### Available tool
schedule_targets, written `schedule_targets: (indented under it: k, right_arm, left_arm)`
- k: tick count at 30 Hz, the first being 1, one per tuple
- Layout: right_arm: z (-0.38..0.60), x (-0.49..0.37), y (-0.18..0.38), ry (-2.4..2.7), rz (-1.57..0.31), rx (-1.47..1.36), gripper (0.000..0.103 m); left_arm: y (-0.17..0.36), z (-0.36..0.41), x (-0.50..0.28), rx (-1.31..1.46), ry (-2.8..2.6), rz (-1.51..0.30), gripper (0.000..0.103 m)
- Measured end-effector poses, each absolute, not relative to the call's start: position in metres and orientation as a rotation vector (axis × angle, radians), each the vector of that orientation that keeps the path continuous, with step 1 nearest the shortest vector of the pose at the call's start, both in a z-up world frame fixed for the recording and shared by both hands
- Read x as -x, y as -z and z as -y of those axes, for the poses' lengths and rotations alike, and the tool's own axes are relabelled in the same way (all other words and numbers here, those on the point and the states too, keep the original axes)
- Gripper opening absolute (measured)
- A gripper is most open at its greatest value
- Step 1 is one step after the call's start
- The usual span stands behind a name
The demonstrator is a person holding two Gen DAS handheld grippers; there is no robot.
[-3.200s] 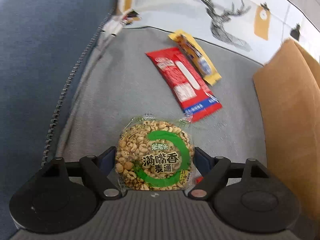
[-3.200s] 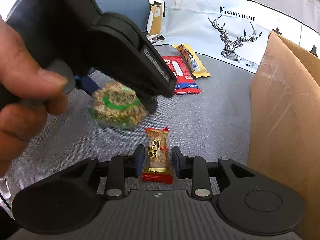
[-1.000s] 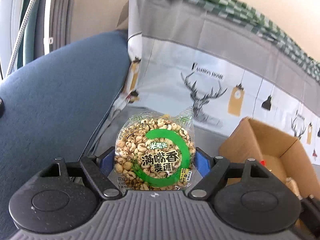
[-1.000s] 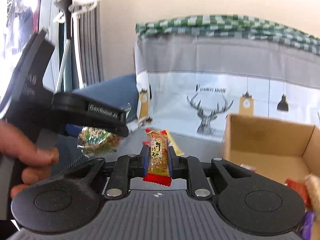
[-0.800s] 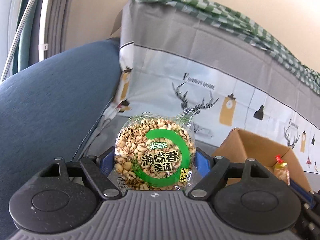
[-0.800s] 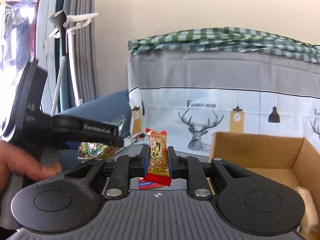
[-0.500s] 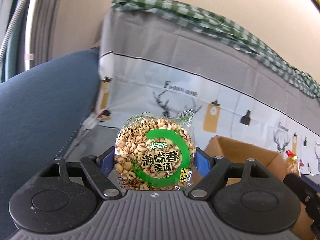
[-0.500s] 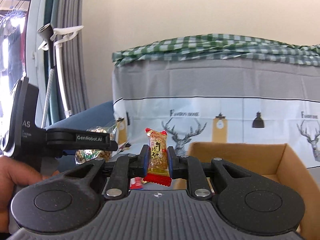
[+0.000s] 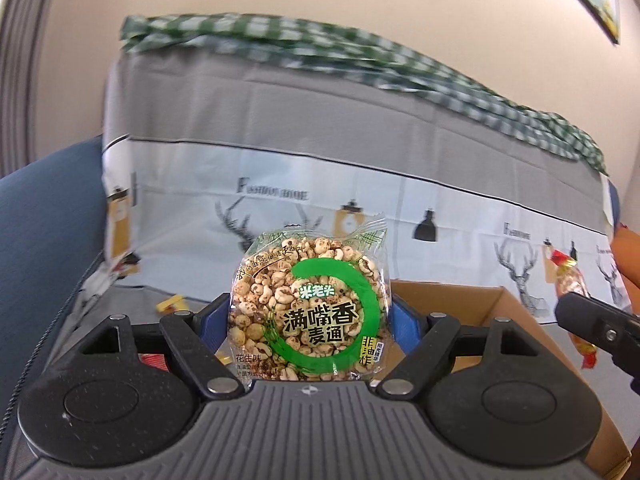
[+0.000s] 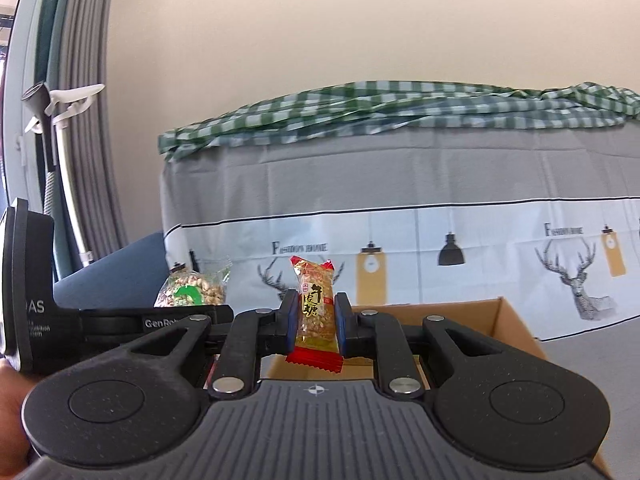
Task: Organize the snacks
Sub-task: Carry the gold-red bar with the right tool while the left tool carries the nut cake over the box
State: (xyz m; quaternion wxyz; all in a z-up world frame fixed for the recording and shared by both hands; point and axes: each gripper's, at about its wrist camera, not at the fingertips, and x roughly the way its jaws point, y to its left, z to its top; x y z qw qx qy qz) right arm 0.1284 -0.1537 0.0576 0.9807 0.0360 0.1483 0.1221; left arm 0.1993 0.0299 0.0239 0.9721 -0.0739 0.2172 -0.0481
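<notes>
Cardboard box (image 10: 516, 320) interior hidden behind right tongs (image 10: 317, 316), candy (image 10: 316, 304).

Green-ringed puffed-grain packet (image 9: 308, 312); red-ended golden candy (image 10: 316, 312); brown box (image 10: 516, 328); green checked cloth (image 10: 400, 112); deer-print cover (image 10: 480, 264).

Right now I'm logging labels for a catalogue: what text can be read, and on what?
"满嘴香 麦通", "米老头", "花生味": round puffed-grain pack in left gripper.
"牛皮糖": candy bar in right gripper.
"Fashion Home": sofa cover, blurred.
"GenRo…": left gripper's side.
Smaller print: unreadable.
</notes>
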Motion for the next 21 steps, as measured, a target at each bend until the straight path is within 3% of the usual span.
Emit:
schedule_targets:
  k: [21]
  right_arm:
    - [0.218,-0.131,-0.044,-0.067,-0.317,-0.074,0.019]
  left_arm:
    - [-0.021,0.024,-0.205,0.134,0.215,-0.431,0.084]
